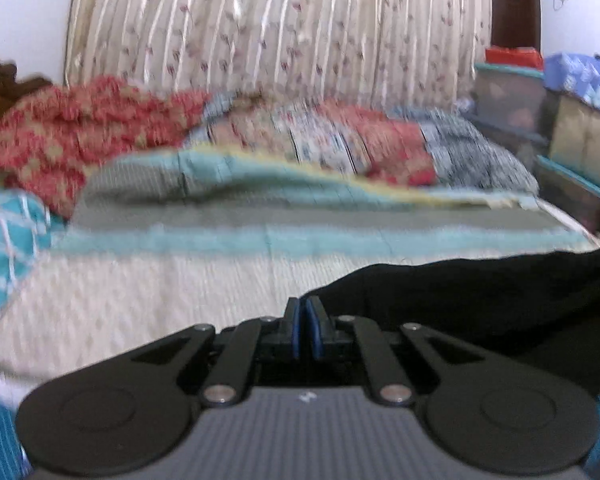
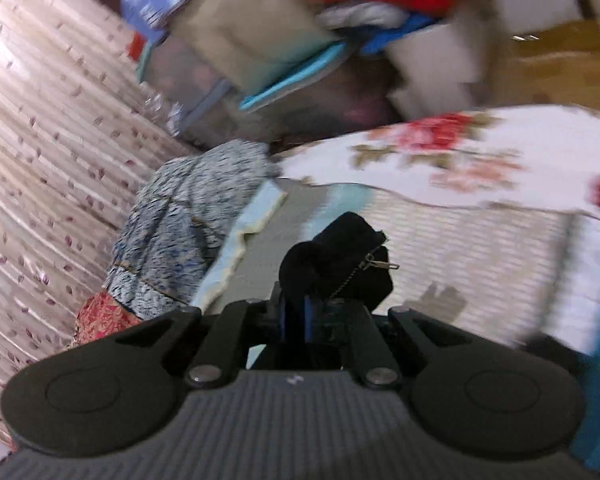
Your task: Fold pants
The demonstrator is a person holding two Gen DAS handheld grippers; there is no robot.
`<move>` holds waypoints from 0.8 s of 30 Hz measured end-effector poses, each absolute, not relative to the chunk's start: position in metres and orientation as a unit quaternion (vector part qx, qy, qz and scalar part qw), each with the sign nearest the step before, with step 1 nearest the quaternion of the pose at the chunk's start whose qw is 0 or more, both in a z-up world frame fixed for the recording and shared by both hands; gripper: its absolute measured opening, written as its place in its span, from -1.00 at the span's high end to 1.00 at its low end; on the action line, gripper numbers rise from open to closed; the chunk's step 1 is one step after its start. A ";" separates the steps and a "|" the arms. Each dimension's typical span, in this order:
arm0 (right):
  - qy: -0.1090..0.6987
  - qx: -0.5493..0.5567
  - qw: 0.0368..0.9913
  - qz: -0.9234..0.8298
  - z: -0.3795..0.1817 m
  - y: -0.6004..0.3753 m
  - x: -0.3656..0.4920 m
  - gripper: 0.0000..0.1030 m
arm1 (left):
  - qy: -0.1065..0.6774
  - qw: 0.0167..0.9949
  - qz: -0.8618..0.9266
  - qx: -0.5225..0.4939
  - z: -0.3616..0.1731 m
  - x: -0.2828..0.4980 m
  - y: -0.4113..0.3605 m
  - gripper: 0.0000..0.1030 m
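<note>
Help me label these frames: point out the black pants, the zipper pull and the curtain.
black pants (image 1: 480,292), left wrist view, on the dark cloth right of the shut fingers.
zipper pull (image 2: 382,265), right wrist view, on the small metal tab.
curtain (image 1: 280,28), left wrist view, on its striped middle folds.

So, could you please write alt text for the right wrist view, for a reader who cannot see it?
The right gripper is shut on a bunched part of the black pants, where a small metal zipper pull hangs, above a cream bedspread. The blurred background shows a floral sheet and a curtain.
</note>
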State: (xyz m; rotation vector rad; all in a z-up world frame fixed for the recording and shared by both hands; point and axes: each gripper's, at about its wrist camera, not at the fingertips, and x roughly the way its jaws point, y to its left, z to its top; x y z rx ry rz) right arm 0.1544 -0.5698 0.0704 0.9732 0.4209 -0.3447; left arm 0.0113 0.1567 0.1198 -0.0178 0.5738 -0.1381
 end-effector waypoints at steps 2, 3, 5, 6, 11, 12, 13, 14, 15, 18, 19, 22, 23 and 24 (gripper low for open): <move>0.217 0.471 0.836 -0.181 0.046 -0.576 0.127 0.78 | 0.327 0.942 -0.078 -0.011 0.096 -0.003 0.154 0.87; 0.233 0.480 0.824 -0.193 0.028 -0.578 0.113 0.71 | 0.353 0.932 -0.084 -0.008 0.083 -0.009 0.151 0.83; 0.261 0.491 0.801 -0.220 0.002 -0.580 0.094 0.70 | 0.387 0.918 -0.091 0.007 0.064 -0.022 0.145 0.80; 0.269 0.499 0.791 -0.232 -0.010 -0.581 0.082 0.59 | 0.400 0.912 -0.091 0.017 0.058 -0.027 0.144 0.76; 0.251 0.490 0.791 -0.265 -0.014 -0.580 0.044 0.15 | 0.405 0.911 -0.069 -0.028 0.067 -0.054 0.170 0.22; 0.246 0.482 0.796 -0.271 -0.010 -0.580 0.040 0.15 | 0.396 0.915 -0.060 -0.050 0.073 -0.056 0.180 0.12; 0.240 0.476 0.799 -0.277 -0.007 -0.581 0.034 0.15 | 0.387 0.918 -0.048 -0.077 0.079 -0.057 0.192 0.08; 0.234 0.472 0.801 -0.284 -0.003 -0.579 0.033 0.15 | 0.382 0.917 -0.037 -0.108 0.084 -0.056 0.204 0.01; 0.223 0.470 0.806 -0.284 0.001 -0.579 0.029 0.15 | 0.382 0.912 -0.030 -0.145 0.088 -0.053 0.216 -0.05; 0.207 0.447 0.841 -0.225 0.013 -0.564 0.029 0.15 | 0.382 0.896 -0.032 -0.226 0.090 -0.039 0.237 -0.19; 0.211 0.430 0.855 -0.200 0.018 -0.553 0.034 0.15 | 0.384 0.889 -0.033 -0.248 0.088 -0.030 0.240 -0.31; 0.244 0.363 0.893 -0.102 0.031 -0.503 0.058 0.15 | 0.399 0.863 -0.045 -0.306 0.071 -0.011 0.239 -0.81; 0.257 0.341 0.902 -0.069 0.034 -0.485 0.065 0.15 | 0.403 0.856 -0.053 -0.320 0.065 -0.003 0.237 -0.76; 0.272 0.318 0.908 -0.034 0.035 -0.464 0.072 0.15 | 0.409 0.851 -0.053 -0.327 0.059 0.004 0.235 -0.61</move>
